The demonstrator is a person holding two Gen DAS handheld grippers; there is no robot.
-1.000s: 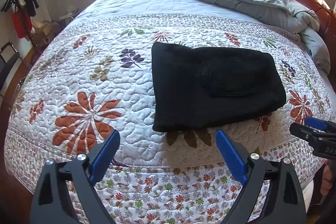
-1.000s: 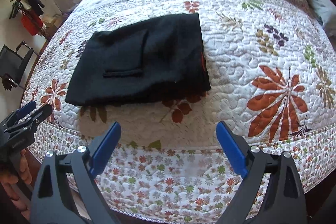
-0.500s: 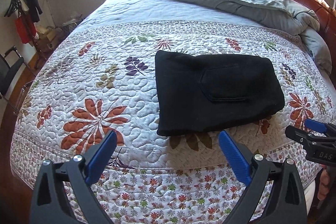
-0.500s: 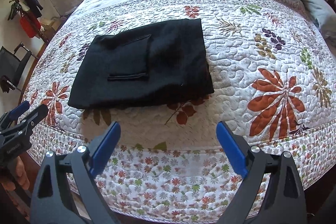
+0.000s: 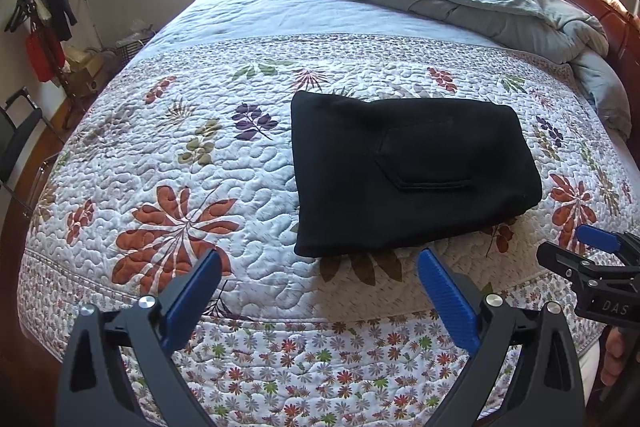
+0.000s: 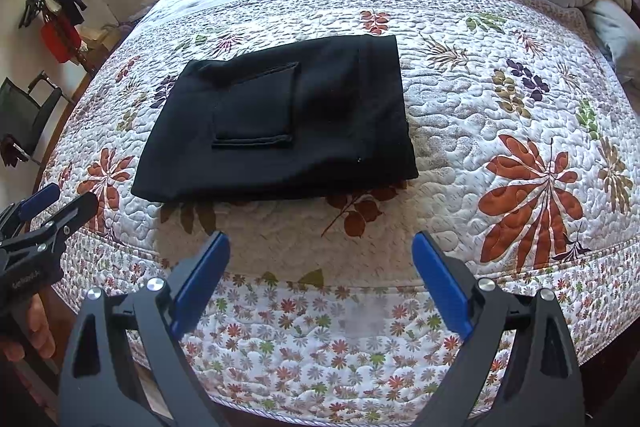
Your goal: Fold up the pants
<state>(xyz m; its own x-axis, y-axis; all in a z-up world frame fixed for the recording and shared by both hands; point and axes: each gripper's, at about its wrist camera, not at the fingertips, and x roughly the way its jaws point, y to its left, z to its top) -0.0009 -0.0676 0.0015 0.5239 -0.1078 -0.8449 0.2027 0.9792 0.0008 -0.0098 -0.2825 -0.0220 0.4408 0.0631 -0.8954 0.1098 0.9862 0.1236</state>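
Quilted floral bedspread [image 5: 224, 163] carries the folded black pants [image 5: 408, 167], lying flat mid-bed. Versus 1.0 s ago: both cameras sit farther back, pants unmoved. Left gripper [image 5: 320, 277] fingers spread wide, holding nothing; right gripper [image 6: 320, 259] likewise, clear of the fabric. "DAS" legible on right gripper body.

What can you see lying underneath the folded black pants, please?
The folded black pants lie flat on the floral quilt. Brown leaf prints show past their near edge; whatever pattern continues beneath them is covered.
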